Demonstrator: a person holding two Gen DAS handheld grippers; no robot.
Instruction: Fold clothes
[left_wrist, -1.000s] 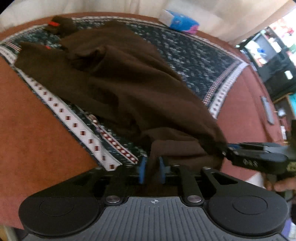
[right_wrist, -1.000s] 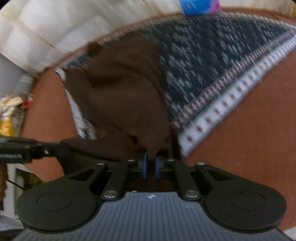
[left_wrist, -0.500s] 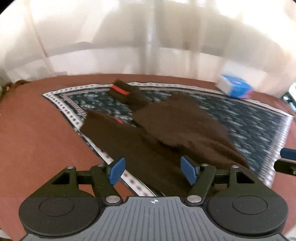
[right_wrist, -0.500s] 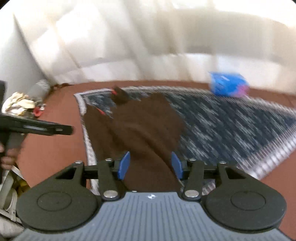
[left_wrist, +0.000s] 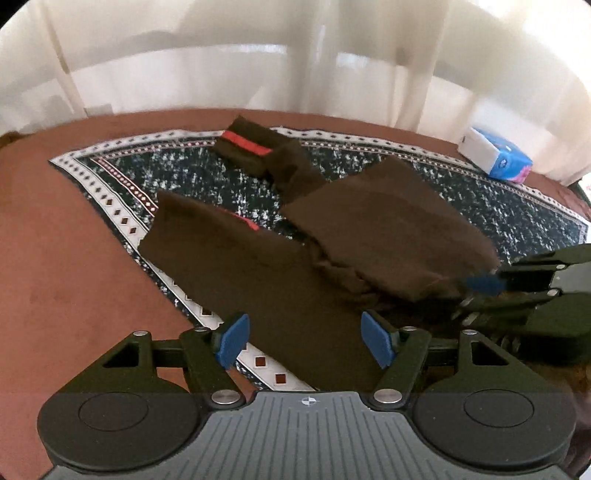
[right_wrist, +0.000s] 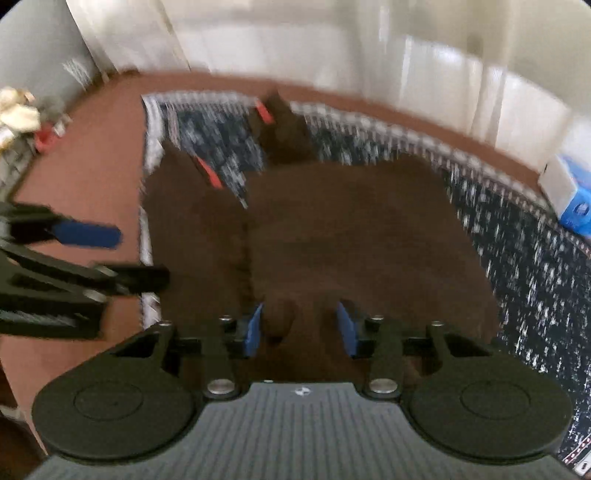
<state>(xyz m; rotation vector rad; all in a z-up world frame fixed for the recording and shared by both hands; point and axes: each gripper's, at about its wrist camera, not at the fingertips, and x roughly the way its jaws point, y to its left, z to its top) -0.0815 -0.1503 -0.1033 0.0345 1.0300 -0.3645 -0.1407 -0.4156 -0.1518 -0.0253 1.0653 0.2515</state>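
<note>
Pale curtains (left_wrist: 229, 55) hung behind a rust-brown carpeted surface (left_wrist: 62, 280), with daylight glowing through them. On that surface, ahead of both tongs, lay a dark patterned mat (left_wrist: 498, 206) with a white diamond-printed border. A brown garment (left_wrist: 280, 280) with red trim sprawled across the mat, one part folded over toward the right and a sleeve reaching toward the far edge. The left gripper (left_wrist: 306, 339) stood released, its blue pads wide apart above the near hem, not pressing the cloth. The right gripper (right_wrist: 300, 328), blurred in its own view, was closing with a bunch of the brown fabric between its pads; they did not yet pinch it. Beyond the right gripper, at the far right of the mat, sat a blue and white tissue pack (left_wrist: 496, 155).
</note>
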